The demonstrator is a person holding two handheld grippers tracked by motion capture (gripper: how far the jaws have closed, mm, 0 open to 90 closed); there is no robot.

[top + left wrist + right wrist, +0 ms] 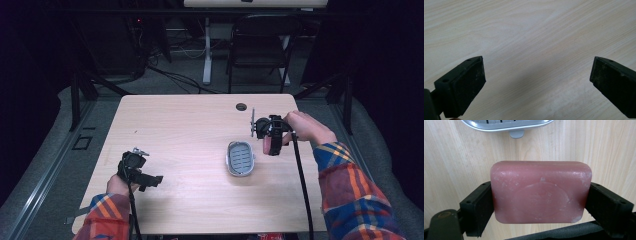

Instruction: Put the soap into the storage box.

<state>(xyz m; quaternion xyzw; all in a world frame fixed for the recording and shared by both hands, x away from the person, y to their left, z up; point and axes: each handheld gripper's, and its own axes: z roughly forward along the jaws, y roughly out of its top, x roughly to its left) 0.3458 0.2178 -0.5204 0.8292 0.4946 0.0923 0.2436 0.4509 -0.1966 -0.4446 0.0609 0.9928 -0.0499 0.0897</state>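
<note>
Soap bar held above a wooden table beside its dish

The pale wooden table (pixel 190 130) carries a grey soap dish (pixel 240 158) lying right of centre. The right gripper (pixel 540 195) is clenched on a pink soap bar (pixel 541 191), its jaws pressing both short ends, just beside the dish's right edge and above the tabletop. The left gripper (pixel 537 75) hangs released over bare wood near the table's front left, jaws wide apart.

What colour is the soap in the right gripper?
Dusky pink soap; the right gripper view shows it best.
</note>
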